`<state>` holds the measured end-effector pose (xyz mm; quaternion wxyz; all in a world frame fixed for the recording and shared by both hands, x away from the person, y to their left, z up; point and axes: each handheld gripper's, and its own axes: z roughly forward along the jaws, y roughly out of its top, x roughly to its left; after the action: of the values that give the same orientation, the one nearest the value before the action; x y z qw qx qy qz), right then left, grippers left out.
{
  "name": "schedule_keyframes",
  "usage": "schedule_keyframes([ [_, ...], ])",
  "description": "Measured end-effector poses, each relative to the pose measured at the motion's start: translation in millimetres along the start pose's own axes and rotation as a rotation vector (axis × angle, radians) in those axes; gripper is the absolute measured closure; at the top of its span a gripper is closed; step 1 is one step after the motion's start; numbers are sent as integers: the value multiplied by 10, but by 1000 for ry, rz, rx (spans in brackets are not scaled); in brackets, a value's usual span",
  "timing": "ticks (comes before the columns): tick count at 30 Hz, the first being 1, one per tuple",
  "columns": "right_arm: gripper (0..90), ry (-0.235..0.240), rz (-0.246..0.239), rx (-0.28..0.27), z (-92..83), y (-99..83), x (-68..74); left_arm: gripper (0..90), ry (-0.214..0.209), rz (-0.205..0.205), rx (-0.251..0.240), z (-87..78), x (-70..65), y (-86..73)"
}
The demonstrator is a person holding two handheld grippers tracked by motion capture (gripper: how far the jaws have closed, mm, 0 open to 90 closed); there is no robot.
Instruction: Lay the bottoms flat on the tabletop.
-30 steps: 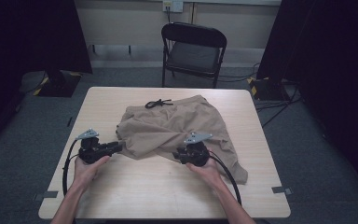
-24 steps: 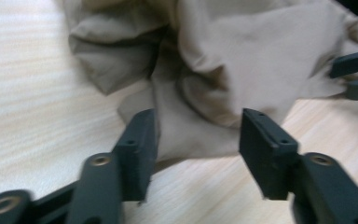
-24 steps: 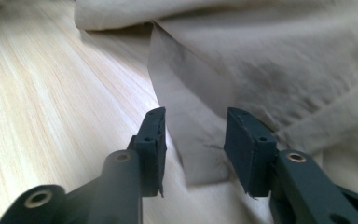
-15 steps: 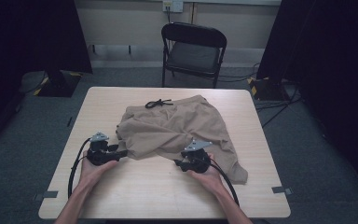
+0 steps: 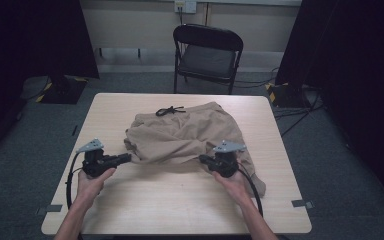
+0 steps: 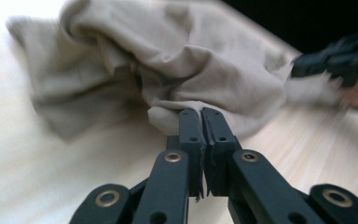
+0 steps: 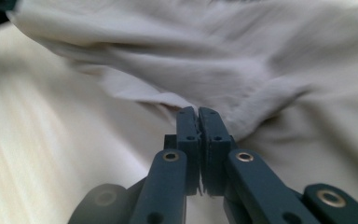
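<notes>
Khaki shorts (image 5: 185,135) lie rumpled at the centre of the pale wood counter (image 5: 180,210), black drawstring (image 5: 169,110) at the far edge by the waistband, an empty folding chair (image 5: 207,55) beyond. A person seated at the near side works w/ a pair of tongs in each hand.

Left tongs (image 5: 126,158): jaws have just been closing and now stand together, pinching a fold of the fabric's near-left edge; the left gripper view has the cloth nipped between the jaw tips (image 6: 200,114), w/ the rest of the garment bunched behind. Right tongs (image 5: 203,159): likewise just closed, jaws together on a pinch of fabric along the near-right edge; the right gripper view shows cloth puckering toward the tips (image 7: 198,112).

Progress, as it looks: both grips are made on the near hem side, approx. a garment-width apart, so the pick-up stage appears done. The shorts are not yet flat or folded: wrinkles run across the middle, and one leg trails toward the counter's near-right corner behind the right hand (image 5: 232,181). Left to do, prob.: lift or pull the two held points, spread the cloth smooth, then fold or move it. Whether each pinch holds one layer or several can't be told.
</notes>
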<state>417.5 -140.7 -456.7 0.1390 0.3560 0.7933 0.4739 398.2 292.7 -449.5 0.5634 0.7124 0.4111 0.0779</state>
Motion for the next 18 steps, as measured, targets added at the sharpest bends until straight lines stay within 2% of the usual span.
schedule_keyframes([
  [2, 885, -8, 25, -33, -80, 62, -88, 878, -6, -32, -28, -21, 35, 53],
  [4, 886, 1, 32, -44, -113, 91, -142, 866, -18, -97, -43, 22, 77, 44],
  [5, 886, -9, 33, -41, -112, 96, -149, 837, 14, -115, -44, 52, 99, 15],
  [7, 887, -31, 38, -27, -93, 83, -173, 807, 41, -122, -45, 83, 130, -41],
  [9, 887, -47, 47, -12, -63, 47, -226, 746, 60, -135, -11, 109, 172, -85],
  [12, 887, -63, 64, 12, -30, -15, -303, 711, 25, -90, 47, 131, 105, -102],
  [14, 887, -67, 66, 21, -26, -50, -329, 706, 9, -19, 98, 145, -29, -108],
  [18, 887, -75, 70, 24, -83, -104, -332, 700, -75, 48, 165, 136, -294, -282],
])
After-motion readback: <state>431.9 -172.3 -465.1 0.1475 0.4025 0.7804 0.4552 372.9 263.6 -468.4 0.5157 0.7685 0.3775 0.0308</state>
